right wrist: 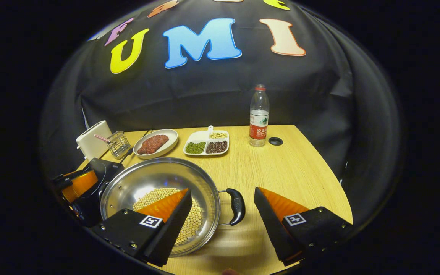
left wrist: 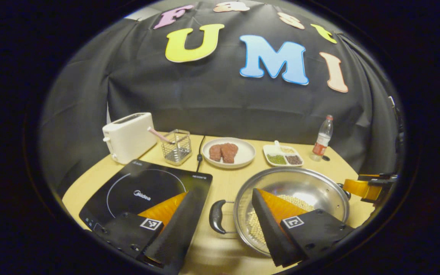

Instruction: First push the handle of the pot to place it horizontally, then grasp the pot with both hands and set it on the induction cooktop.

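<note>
Nearest in the left gripper view, the left gripper hangs low over the near edge of the surface with its jaws wide apart and nothing between them but air above the pot's left loop handle; one finger overlaps the induction cooktop, the other overlaps the pot. That steel pot sits on the surface near its front edge, just right of the cooktop and not on it, with a layer of pale beans in its bottom. In the right gripper view the right gripper likewise has its jaws spread, straddling the pot's right handle without touching it, one finger over the pot's rim and the other over bare wood. The left gripper shows at the far side of the pot there, beside the cooktop. Along the back edge stand a white toaster at the left corner, a wire basket with a pink straw, a plate of meat, a divided dish of beans and a water bottle. A small round hole in the surface lies just right of the bottle.
</note>
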Demonstrator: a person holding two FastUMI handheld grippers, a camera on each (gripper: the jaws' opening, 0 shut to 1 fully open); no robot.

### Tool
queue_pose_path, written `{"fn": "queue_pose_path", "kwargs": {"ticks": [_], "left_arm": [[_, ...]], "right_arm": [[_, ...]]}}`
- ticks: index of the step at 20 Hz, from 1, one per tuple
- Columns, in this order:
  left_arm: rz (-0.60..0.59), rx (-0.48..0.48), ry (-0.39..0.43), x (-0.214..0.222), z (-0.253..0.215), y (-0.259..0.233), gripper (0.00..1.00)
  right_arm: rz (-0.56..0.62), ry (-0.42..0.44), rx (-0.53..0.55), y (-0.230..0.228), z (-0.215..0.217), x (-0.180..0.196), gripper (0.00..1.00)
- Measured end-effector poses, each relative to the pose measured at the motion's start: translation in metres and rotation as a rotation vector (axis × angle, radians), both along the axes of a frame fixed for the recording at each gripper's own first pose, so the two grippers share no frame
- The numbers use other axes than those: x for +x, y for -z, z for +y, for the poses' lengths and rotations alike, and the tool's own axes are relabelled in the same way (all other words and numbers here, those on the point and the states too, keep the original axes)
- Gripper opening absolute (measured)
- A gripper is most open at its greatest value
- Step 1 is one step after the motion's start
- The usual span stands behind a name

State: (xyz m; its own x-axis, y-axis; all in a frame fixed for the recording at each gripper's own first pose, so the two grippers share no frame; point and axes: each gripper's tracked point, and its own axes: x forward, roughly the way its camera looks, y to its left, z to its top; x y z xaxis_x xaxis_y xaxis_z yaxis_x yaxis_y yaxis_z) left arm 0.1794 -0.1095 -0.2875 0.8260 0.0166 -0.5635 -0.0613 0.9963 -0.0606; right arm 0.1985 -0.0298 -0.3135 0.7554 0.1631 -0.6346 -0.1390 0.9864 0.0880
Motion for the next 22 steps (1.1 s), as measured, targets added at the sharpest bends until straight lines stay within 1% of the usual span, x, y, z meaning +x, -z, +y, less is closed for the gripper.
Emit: {"fn": "queue_pose_path", "kwargs": {"ticks": [1, 3, 5, 6, 13, 15, 17, 18, 19, 20, 21, 22], "left_arm": [[0.025, -0.005, 0.000, 0.001, -0.001, 0.010, 0.99], [0.073, -0.019, 0.004, -0.003, -0.006, 0.026, 0.99], [0.115, -0.032, 0.010, -0.004, -0.010, 0.039, 0.95], [0.134, -0.039, 0.012, -0.005, -0.012, 0.045, 0.99], [0.231, -0.064, 0.024, -0.005, -0.024, 0.073, 1.00], [0.236, -0.058, 0.020, -0.004, -0.023, 0.076, 0.98], [0.241, -0.042, 0.001, -0.004, -0.017, 0.077, 0.94], [0.243, -0.035, -0.009, -0.003, -0.014, 0.078, 0.90], [0.245, -0.030, -0.016, -0.003, -0.012, 0.079, 0.87], [0.245, -0.030, -0.017, -0.003, -0.012, 0.078, 0.72], [0.246, -0.030, -0.020, -0.005, -0.011, 0.080, 0.70], [0.243, -0.027, -0.025, -0.002, -0.010, 0.079, 0.72]], "right_arm": [[0.008, -0.002, 0.001, 0.003, 0.002, 0.001, 1.00], [0.025, -0.005, 0.000, 0.009, 0.003, 0.003, 1.00], [0.038, -0.012, -0.002, 0.015, 0.004, 0.004, 1.00], [0.045, -0.016, -0.003, 0.018, 0.005, 0.005, 1.00], [0.108, -0.036, -0.020, 0.043, 0.002, 0.007, 1.00], [0.120, -0.042, -0.023, 0.047, 0.002, 0.007, 1.00], [0.123, -0.048, -0.030, 0.051, 0.002, 0.007, 1.00], [0.127, -0.049, -0.037, 0.052, 0.002, 0.008, 0.99], [0.131, -0.049, -0.044, 0.054, 0.001, 0.008, 0.86], [0.133, -0.049, -0.053, 0.055, -0.001, 0.008, 0.81], [0.139, -0.050, -0.058, 0.057, -0.001, 0.007, 0.76], [0.138, -0.042, -0.070, 0.051, -0.005, 0.004, 0.76]]}}
